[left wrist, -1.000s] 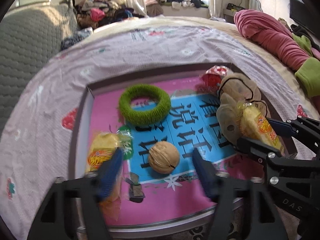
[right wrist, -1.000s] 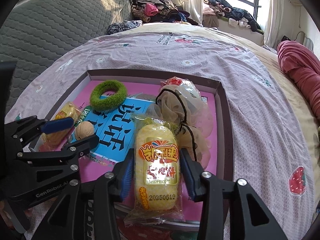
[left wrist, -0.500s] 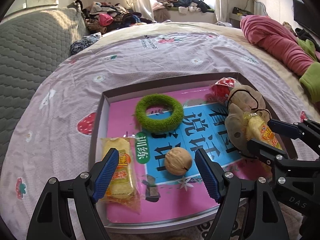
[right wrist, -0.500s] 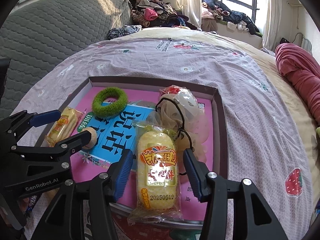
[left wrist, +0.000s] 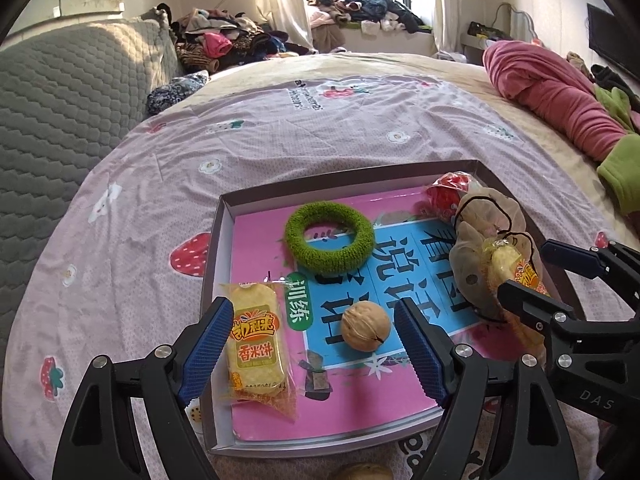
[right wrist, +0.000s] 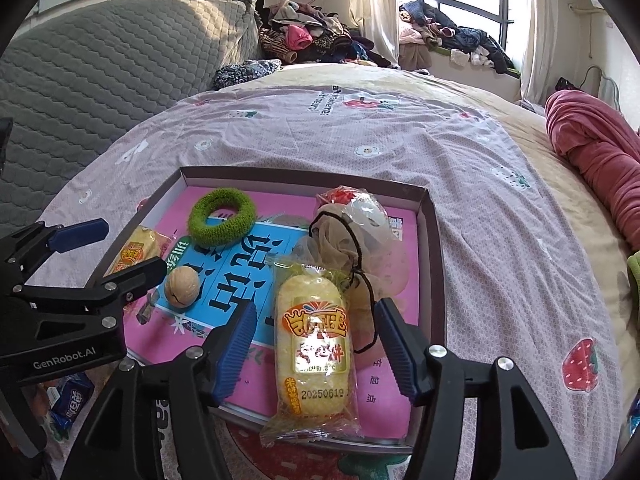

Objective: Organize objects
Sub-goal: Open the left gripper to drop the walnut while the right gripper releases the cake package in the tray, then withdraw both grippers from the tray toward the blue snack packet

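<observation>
— Both tongs hang spread and empty: left gripper (left wrist: 314,344), right gripper (right wrist: 316,354). How far along?

— Mostly packed, I judge. Inside the tray (left wrist: 224,216): mesh pouch (right wrist: 352,248), green ring (left wrist: 330,242), two rice crackers (right wrist: 314,344) (left wrist: 254,344), walnut (left wrist: 366,326).

— Left over?

— Another walnut (left wrist: 360,472) and a blue packet (right wrist: 70,400) lie outside the tray's near edge; nothing blocks them.

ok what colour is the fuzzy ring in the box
Green; the fuzzy ring shows best in the left wrist view.
</observation>
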Action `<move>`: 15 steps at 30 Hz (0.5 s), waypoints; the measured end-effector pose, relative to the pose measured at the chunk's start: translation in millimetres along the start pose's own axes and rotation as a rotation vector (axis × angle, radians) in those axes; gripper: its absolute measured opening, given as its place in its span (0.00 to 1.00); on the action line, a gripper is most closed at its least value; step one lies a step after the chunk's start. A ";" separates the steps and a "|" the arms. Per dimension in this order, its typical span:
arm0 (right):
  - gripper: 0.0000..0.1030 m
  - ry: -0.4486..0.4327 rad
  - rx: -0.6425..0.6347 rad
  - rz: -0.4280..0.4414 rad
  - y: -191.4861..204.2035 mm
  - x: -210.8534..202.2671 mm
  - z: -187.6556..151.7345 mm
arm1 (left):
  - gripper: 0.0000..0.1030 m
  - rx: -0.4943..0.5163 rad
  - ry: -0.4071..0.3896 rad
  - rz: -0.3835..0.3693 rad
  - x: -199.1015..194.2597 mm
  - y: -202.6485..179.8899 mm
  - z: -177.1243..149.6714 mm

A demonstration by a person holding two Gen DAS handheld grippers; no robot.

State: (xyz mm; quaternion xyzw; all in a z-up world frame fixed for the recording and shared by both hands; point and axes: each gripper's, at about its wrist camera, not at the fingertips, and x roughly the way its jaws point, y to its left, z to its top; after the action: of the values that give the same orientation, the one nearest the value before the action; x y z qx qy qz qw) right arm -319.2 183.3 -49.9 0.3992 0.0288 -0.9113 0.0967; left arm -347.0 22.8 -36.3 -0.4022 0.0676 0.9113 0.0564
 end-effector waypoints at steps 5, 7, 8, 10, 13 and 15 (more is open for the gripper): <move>0.62 -0.013 0.008 0.003 -0.7 -3.9 1.1 | 0.82 -0.024 -0.008 -0.047 -6.9 4.9 1.8; 0.63 -0.019 0.010 0.003 -0.5 -6.3 2.1 | 0.82 -0.031 -0.021 -0.040 -12.9 7.4 3.4; 0.64 -0.021 0.010 0.003 -0.6 -7.7 2.4 | 0.82 -0.034 -0.024 -0.038 -14.7 8.3 3.9; 0.65 -0.030 0.010 0.001 0.2 -11.7 3.5 | 0.82 -0.038 -0.033 -0.036 -20.1 10.3 4.9; 0.67 -0.048 0.006 -0.002 1.9 -20.0 5.4 | 0.82 -0.038 -0.047 -0.019 -27.8 11.8 6.0; 0.70 -0.065 0.002 -0.006 3.6 -26.8 7.3 | 0.82 -0.033 -0.058 0.000 -33.0 12.6 5.8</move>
State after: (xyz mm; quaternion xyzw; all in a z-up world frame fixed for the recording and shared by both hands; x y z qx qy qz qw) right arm -306.0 182.9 -25.3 0.3696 0.0261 -0.9240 0.0946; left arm -331.0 9.7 -7.1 -0.3764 0.0508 0.9236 0.0515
